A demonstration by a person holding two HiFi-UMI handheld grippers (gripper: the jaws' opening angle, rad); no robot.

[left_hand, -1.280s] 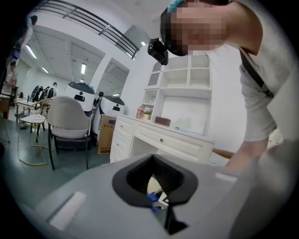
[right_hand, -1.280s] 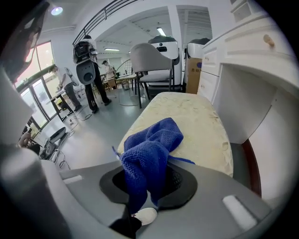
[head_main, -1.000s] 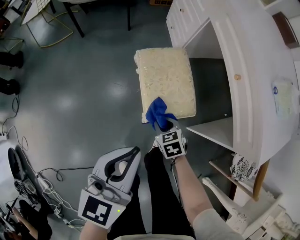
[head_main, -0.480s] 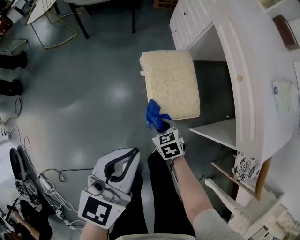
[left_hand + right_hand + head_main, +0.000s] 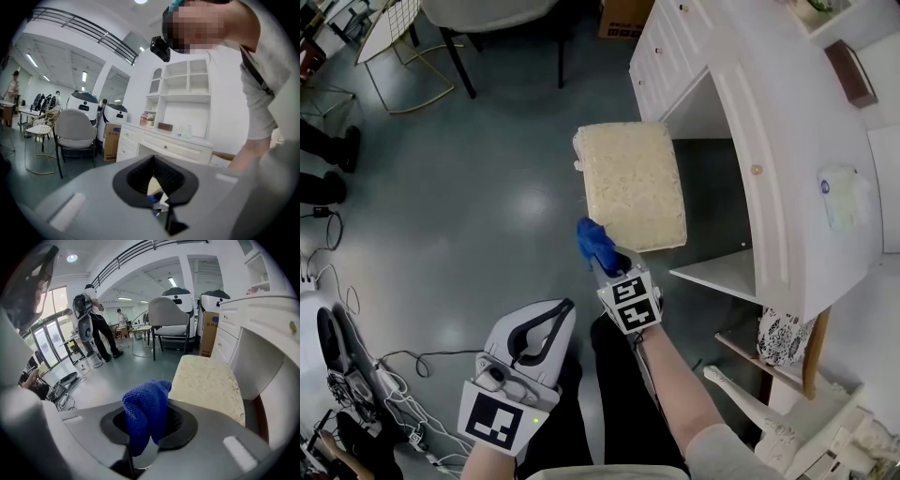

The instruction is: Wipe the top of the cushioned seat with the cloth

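Right gripper (image 5: 146,439): clamped on the cloth (image 5: 145,416), which is bunched above the jaws.
Cloth place: head view centre, just off the lower left corner of the seat (image 5: 633,183), over the floor; no contact is seen.
Left gripper (image 5: 546,323): jaws pressed together, nothing held, lower left of the frame.
Progress: no wipe trace can be read on the top; with the cloth off it, strokes are judged left.
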